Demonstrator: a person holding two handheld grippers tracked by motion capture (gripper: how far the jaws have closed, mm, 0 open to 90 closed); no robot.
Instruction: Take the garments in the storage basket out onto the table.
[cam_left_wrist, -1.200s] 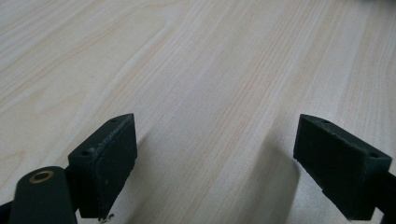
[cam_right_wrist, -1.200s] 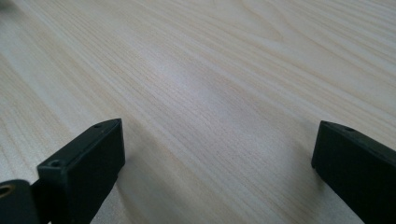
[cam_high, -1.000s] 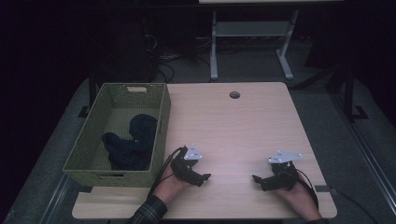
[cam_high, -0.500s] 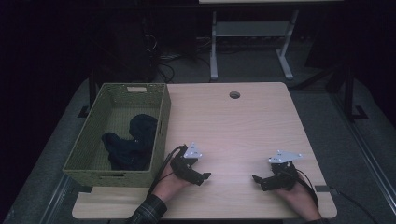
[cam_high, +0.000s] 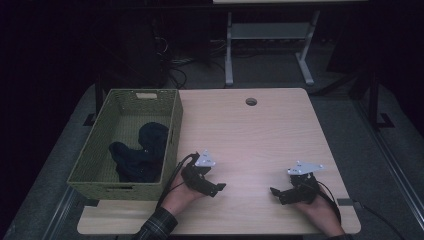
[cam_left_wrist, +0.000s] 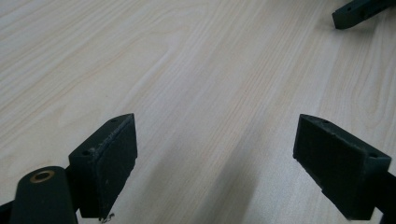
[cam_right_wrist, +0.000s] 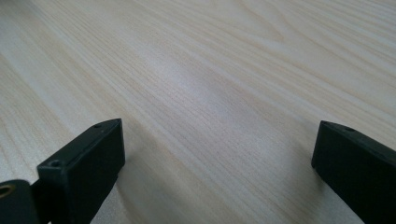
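Your left gripper (cam_high: 216, 188) rests low over the table (cam_high: 250, 135) near its front edge, just right of the basket (cam_high: 95, 150); your right gripper (cam_high: 275, 192) sits well apart from it toward the front right, both pointing inward at each other. From the high view you get the whole layout: green woven basket on the table's left side, dark cloth (cam_high: 142, 152) bunched inside it, a round cable hole (cam_high: 251, 101) near the far edge. That view is dim, so you can't make out what the cloth is or how many pieces; its near part is hidden behind the basket's front wall. The left gripper view gives what the high view can't: jaws spread wide, nothing between them, only bare wood grain, and the tip of your right gripper at the top right corner, cut off by the frame. The right gripper view shows the same for that one: jaws wide apart, empty, over bare wood. Neither gripper view takes in the basket or cloth. No writing or labels readable anywhere. Your left sleeve (cam_high: 157, 225) is plaid and cut off at the bottom edge; the room behind the table is too dark to read beyond desk legs and cables.
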